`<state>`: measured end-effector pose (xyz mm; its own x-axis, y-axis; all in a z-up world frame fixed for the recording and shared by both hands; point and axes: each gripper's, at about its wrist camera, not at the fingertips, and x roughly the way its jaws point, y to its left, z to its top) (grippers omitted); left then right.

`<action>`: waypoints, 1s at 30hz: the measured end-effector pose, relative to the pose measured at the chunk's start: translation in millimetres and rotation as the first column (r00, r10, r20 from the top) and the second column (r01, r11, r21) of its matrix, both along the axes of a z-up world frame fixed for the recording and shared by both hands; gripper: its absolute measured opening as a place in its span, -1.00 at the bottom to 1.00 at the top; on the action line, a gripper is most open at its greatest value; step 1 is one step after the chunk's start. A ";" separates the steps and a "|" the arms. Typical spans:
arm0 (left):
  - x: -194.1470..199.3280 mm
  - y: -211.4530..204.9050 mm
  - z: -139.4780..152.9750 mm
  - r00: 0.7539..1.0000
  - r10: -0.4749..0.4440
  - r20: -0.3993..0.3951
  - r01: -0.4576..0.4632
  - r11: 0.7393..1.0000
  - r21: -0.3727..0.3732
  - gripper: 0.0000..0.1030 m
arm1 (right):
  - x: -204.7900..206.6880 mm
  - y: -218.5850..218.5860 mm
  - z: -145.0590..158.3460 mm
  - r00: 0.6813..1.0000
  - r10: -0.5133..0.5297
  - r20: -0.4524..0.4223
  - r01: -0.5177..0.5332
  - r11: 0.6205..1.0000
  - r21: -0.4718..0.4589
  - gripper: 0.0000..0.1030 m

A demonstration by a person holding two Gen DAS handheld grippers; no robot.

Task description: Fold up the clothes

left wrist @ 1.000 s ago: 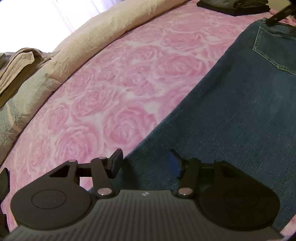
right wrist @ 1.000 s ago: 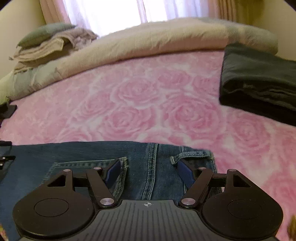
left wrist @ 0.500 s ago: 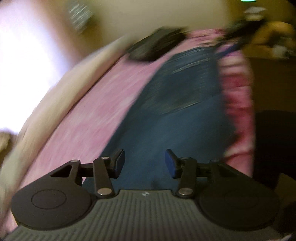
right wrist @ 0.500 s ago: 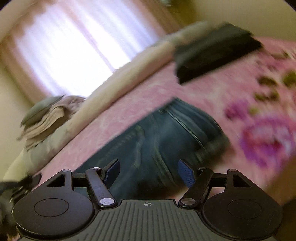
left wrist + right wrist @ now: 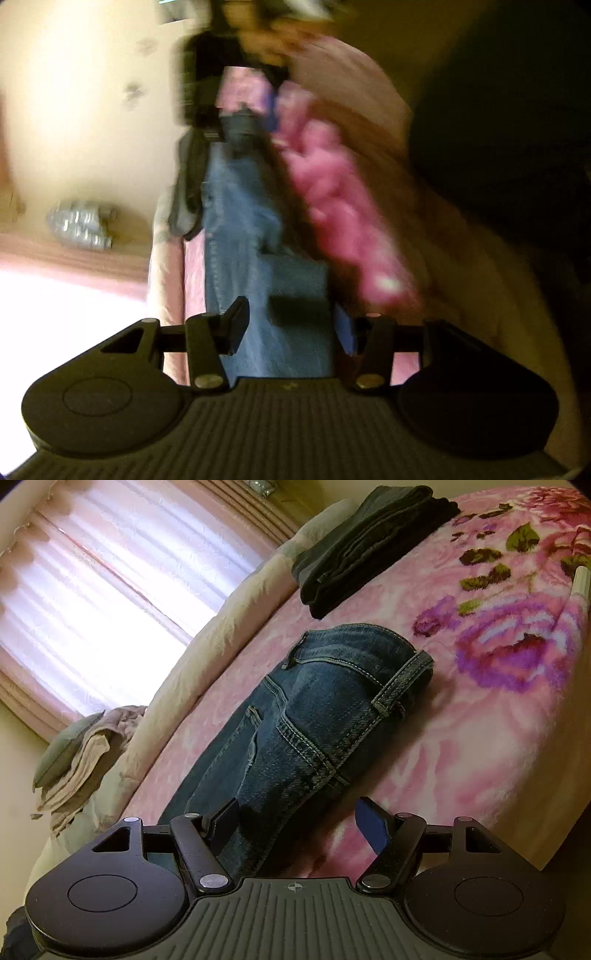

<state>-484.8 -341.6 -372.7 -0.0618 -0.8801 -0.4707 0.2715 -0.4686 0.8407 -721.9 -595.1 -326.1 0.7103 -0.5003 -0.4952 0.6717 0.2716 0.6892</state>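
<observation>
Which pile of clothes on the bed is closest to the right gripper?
The blue jeans, lying on the pink blanket just ahead of its fingers. The dark folded pile sits farther back, and the beige stack lies at the far left.

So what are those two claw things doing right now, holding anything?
Left gripper: open, fingers apart over the jeans, gripping nothing.
Right gripper: open, jeans lie between its fingers, not clamped.

The left wrist view is smeared by motion blur. The left gripper (image 5: 291, 325) has its jaws spread apart, with blue jeans (image 5: 240, 236) running from between them into the distance. A pink blanket (image 5: 332, 192) lies to the right, a pale wall (image 5: 81, 110) to the left.
</observation>
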 end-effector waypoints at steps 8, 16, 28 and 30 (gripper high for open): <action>15.7 -26.9 25.6 0.994 0.068 -0.091 -0.070 0.997 -0.014 -0.07 | 1.7 3.7 -4.4 1.000 -0.011 0.009 0.011 1.000 0.000 0.41; 3.7 -17.9 14.8 0.998 -0.012 -0.059 0.012 1.000 0.002 -0.87 | -6.6 -8.5 -4.7 0.991 -0.128 0.023 0.129 0.990 -0.049 0.41; 15.3 -16.0 24.2 0.988 0.024 -0.152 -0.021 1.000 0.020 -0.94 | -43.0 -55.9 -10.3 0.967 -0.243 0.075 0.245 0.969 -0.021 -0.14; 15.3 -13.2 20.2 0.989 0.035 -0.146 -0.030 0.999 0.040 -0.89 | -43.5 -54.2 -10.5 0.970 -0.236 0.064 0.238 0.971 -0.025 -0.14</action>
<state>-469.5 -354.8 -352.5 -0.1040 -0.8647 -0.4913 0.4060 -0.4879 0.7727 -765.5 -649.4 -336.6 0.5980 -0.6729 -0.4355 0.6769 0.1329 0.7240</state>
